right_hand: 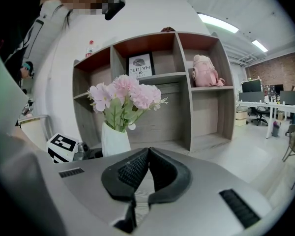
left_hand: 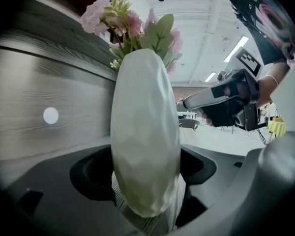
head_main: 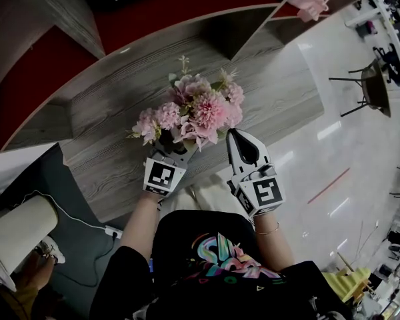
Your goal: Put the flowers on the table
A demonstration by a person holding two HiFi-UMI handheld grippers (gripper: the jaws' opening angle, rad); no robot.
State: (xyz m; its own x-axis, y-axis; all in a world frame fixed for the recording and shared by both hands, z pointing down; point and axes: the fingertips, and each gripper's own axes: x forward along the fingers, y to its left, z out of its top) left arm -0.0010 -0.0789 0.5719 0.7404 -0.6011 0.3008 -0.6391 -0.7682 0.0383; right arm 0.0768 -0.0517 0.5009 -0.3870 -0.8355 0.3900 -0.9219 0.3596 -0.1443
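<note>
A bunch of pink flowers (head_main: 195,112) stands in a white faceted vase (left_hand: 145,132), held over the grey wooden surface (head_main: 113,99). My left gripper (head_main: 168,157) is shut on the vase, whose body fills the space between its jaws in the left gripper view. The flowers (left_hand: 130,26) rise above it there. My right gripper (head_main: 247,151) hangs just right of the bouquet, shut and empty, its pads pressed together. In the right gripper view the vase (right_hand: 115,140) and flowers (right_hand: 125,96) sit to the left, next to the left gripper's marker cube (right_hand: 62,148).
A grey shelf unit (right_hand: 182,82) with red backing holds a framed print (right_hand: 140,64) and a pink plush toy (right_hand: 205,72). A white lamp (head_main: 20,235) and cable lie lower left. Chairs and desks (head_main: 370,85) stand on the shiny floor at right.
</note>
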